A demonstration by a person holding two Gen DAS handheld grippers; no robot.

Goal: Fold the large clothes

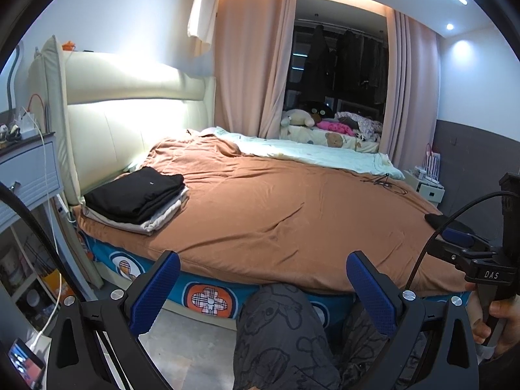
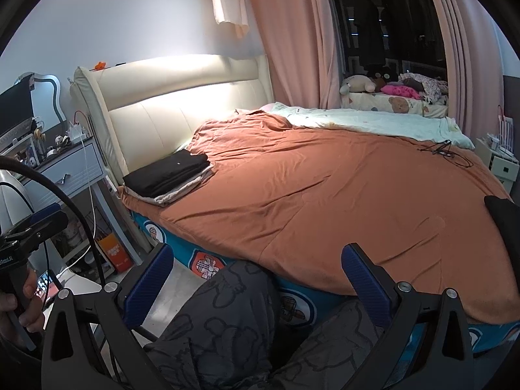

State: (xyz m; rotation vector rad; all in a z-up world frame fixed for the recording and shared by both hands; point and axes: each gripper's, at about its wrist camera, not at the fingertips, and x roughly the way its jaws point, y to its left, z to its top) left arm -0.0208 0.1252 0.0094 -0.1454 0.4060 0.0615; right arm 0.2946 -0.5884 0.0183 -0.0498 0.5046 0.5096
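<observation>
A stack of folded clothes (image 1: 136, 198) (image 2: 169, 175), black pieces on top of pale ones, lies at the near-left corner of the bed by the headboard. A black garment (image 1: 435, 219) (image 2: 503, 224) lies at the bed's right edge, mostly out of frame. My left gripper (image 1: 263, 279) is open and empty, held in front of the bed's near edge above the person's knees. My right gripper (image 2: 256, 276) is likewise open and empty, at about the same height. Both are well short of the folded stack and the black garment.
An orange cover (image 1: 276, 201) (image 2: 325, 195) spreads over the bed, with a pale green blanket (image 1: 318, 156) at the far side and a black cable (image 2: 445, 152) near it. A nightstand (image 2: 71, 169) stands left. Grey patterned trouser legs (image 1: 279, 334) (image 2: 227, 318) fill the foreground.
</observation>
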